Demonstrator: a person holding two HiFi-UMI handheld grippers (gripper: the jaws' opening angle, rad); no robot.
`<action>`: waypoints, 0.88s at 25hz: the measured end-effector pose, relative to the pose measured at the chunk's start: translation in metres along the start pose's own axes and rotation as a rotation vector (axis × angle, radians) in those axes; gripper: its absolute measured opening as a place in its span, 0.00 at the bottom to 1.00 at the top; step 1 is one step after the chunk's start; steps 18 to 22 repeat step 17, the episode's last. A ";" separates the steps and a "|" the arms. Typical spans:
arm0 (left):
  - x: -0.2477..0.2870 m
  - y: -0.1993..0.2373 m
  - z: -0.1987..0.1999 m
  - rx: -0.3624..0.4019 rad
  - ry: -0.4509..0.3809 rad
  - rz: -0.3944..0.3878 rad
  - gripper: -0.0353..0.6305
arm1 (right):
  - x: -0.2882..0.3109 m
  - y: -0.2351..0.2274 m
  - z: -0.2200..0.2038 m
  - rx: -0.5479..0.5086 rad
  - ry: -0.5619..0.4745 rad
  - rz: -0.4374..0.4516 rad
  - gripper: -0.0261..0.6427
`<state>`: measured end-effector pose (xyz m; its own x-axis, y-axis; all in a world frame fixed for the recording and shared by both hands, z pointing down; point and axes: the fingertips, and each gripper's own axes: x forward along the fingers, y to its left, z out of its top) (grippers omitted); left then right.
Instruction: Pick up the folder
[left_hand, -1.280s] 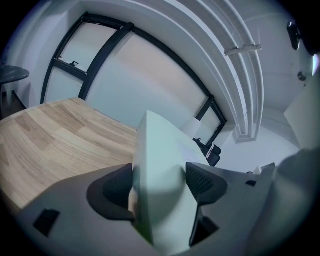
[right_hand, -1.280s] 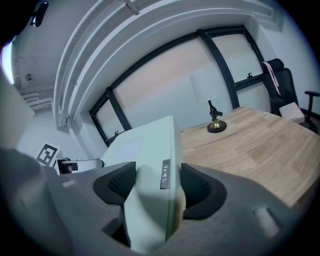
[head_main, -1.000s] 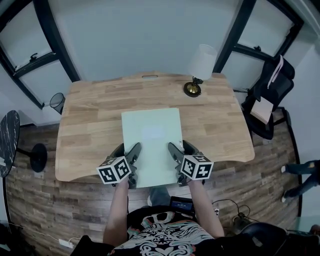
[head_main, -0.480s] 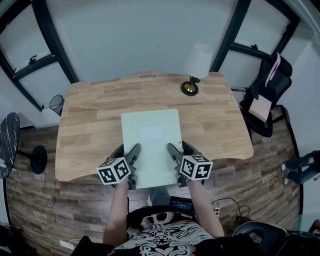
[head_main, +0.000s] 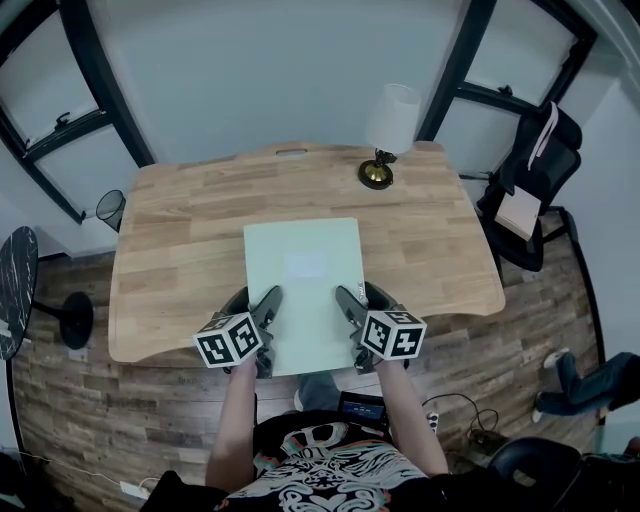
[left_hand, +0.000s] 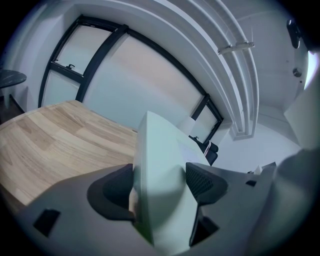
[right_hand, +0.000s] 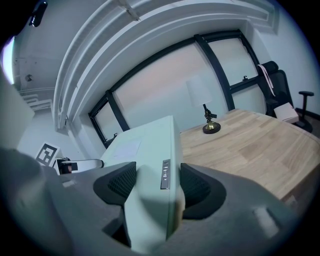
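Because the folder (head_main: 303, 285) is a broad, pale green, flat thing with smooth faces, I judge it to be light and fairly stiff, but slippery and likely to sag or swing if gripped at one corner only. Its two long sides near the front end look like the best places to take hold, one gripper on each, so the weight is shared and it stays level.

From the head view, the folder lies at the middle of the wooden desk (head_main: 180, 230), long sides running from 12 to 6 o'clock. Its near end sticks out a little past the desk's front edge at 6 o'clock. A table lamp (head_main: 390, 125) stands well apart from it at about 1 o'clock, near the back of the desk.

My left gripper (head_main: 266, 305) sits on the folder's left side at about 7 o'clock. In the left gripper view its jaws are clamped on the folder's edge, with a ribbed black pad pressing each face. My right gripper (head_main: 348, 305) sits on the right side at about 5 o'clock. In the right gripper view its jaws are likewise closed onto the edge, on either side of a small label on the folder's narrow side.

I cannot tell whether the folder has left the desk or rests on it.
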<state>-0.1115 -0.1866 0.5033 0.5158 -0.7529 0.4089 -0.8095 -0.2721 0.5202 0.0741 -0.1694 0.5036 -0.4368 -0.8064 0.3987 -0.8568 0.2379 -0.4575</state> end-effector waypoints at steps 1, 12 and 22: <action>0.000 0.000 -0.001 -0.001 0.002 0.000 0.53 | 0.000 0.000 -0.001 0.003 0.002 0.000 0.45; 0.003 0.001 -0.003 0.000 0.010 -0.004 0.53 | 0.000 -0.004 -0.003 0.011 0.007 -0.007 0.45; 0.006 -0.001 -0.002 -0.001 0.009 -0.004 0.53 | 0.001 -0.006 -0.001 0.008 0.008 -0.010 0.45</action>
